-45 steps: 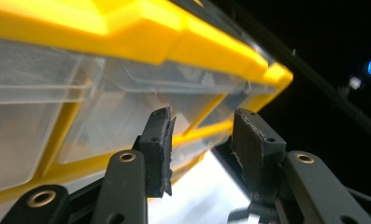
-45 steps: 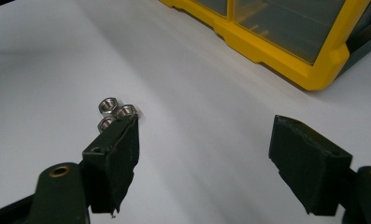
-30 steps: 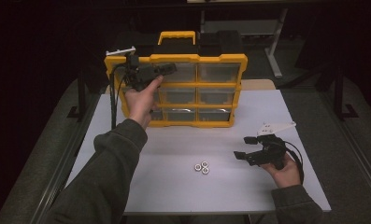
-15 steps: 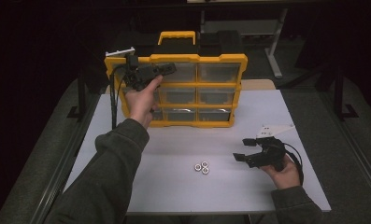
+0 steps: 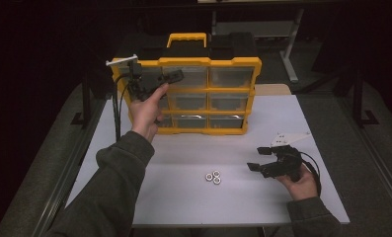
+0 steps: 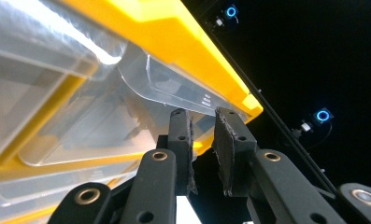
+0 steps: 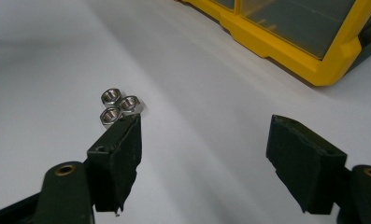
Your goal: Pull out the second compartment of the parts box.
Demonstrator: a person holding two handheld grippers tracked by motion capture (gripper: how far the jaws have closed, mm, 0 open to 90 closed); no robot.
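We see a yellow drawer organiser (image 5: pixel 203 61) standing upright at the far side of a white table (image 5: pixel 183 197), its clear drawers facing the person. The left hand (image 5: pixel 146 108) holds the left gripper (image 5: pixel 176 75) raised against the top-left clear drawer (image 5: pixel 186 76). In the left gripper view, that gripper (image 6: pixel 203 140) has its jaws drawn close together, a narrow gap between the pads, their tips at the lower lip of the drawer (image 6: pixel 174 88); the jaws have just been closing, and we cannot tell whether the lip is actually pinched between them.

Three steel hex nuts (image 5: pixel 214 177) lie in a tight cluster, touching one another, on the bare tabletop near its front edge, well apart from the organiser. The right gripper (image 5: pixel 260 159), held in the right hand (image 5: pixel 299 185), rests low just beside them, on their right. In the right gripper view its jaws stand spread wide with nothing between them, the nuts (image 7: pixel 118 106) just beyond the tip of one jaw.
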